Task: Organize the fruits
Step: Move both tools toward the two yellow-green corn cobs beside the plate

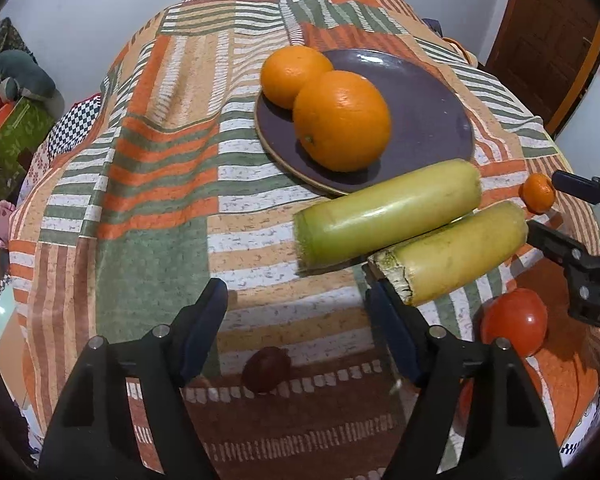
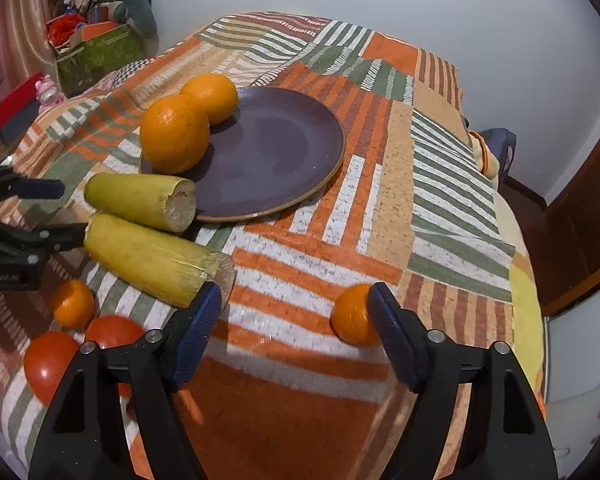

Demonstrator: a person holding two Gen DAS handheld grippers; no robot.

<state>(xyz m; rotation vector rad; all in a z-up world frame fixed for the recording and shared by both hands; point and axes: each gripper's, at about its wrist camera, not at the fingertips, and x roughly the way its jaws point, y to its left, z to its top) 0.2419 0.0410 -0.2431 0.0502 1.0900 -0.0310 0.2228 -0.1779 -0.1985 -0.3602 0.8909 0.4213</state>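
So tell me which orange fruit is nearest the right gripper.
The small mandarin alone on the cloth, right beside the right gripper. The two big oranges sit on the plate.

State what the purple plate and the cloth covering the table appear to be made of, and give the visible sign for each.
Purple plate: probably glazed ceramic; its face is smooth with soft reflections and the rim shows a bare tan edge. Cloth: seemingly a printed woven fabric, matte; it lies in folds and wrinkles and its striped patches have a speckled print. Neither can be confirmed by look alone.
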